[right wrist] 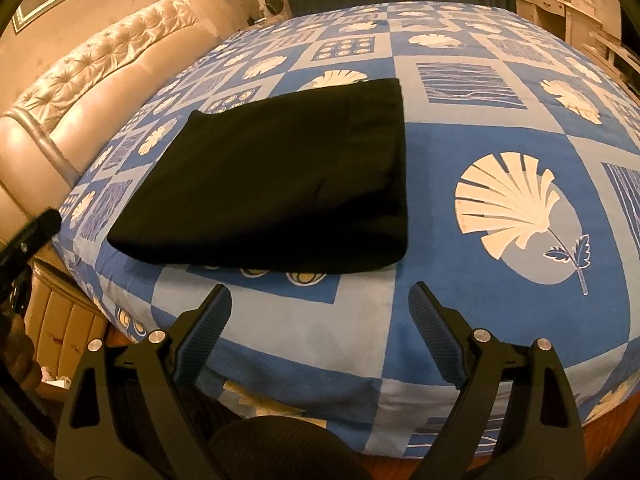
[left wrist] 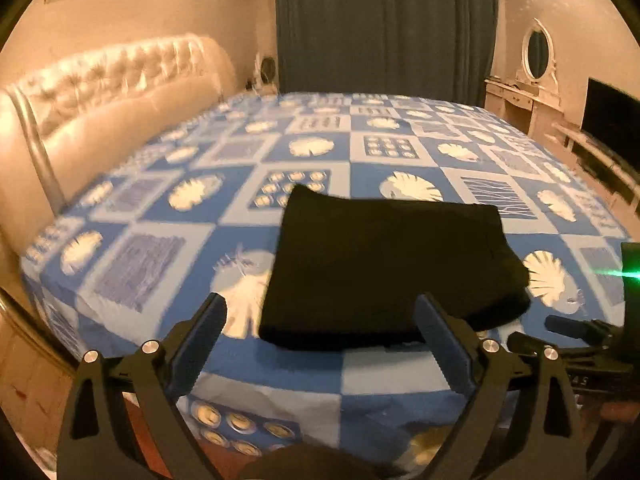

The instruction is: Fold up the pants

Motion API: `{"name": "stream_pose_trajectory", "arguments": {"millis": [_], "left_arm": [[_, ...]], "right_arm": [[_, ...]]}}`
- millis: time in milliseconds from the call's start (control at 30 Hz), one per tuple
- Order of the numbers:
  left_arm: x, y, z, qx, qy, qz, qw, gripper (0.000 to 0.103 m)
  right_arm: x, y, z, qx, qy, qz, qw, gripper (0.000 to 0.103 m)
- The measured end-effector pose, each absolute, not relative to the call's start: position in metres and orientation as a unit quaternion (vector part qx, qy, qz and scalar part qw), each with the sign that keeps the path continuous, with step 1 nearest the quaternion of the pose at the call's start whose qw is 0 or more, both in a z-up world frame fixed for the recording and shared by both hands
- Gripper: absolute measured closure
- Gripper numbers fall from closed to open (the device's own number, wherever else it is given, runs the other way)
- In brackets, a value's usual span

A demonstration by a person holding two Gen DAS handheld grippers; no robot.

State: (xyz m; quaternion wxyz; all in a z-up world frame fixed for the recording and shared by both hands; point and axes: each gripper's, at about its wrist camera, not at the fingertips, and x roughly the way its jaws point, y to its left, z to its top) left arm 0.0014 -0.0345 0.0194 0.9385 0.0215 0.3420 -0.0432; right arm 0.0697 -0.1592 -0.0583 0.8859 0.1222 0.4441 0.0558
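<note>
Pants (left wrist: 384, 268) are seen as a compact black rectangle, lying flat on the bed (left wrist: 384, 372) near its front edge. Folding is judged complete or nearly so; no loose leg is visible.

Risks noted:
- Right edge in the left wrist view looks slightly bulged, with a lower layer sticking out under the top one. If the stack is nudged there, the layers could slip apart and the fold be lost.
- The pants sit close to the bed's front edge. A drag toward the person could pull the near fold over the edge.
- The fabric is black and layers are barely distinguished in this light; a pinch could take only the top layer, and the fold would be opened on lifting.

Jaws:
- Left gripper (left wrist: 320, 344): jaws stand wide, nothing held. Its right finger overlaps the near edge of the pants in the picture; contact cannot be told. The near edge lies just ahead of and between the fingers.
- Right gripper (right wrist: 320, 336): jaws wide, empty. Pants (right wrist: 276, 176) lie ahead and to the left, apart from the fingertips, with bare sheet between.
</note>
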Motion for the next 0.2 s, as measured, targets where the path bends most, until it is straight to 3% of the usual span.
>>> {"name": "stream_pose_trajectory", "arguments": {"millis": [200], "left_arm": [[0.0066,-0.0319,0.0113,0.02,0.364,-0.041,0.93,0.009]], "right_arm": [[0.0721,-0.166,-0.0568,0.128,0.443,0.052,0.886,0.013]]}}
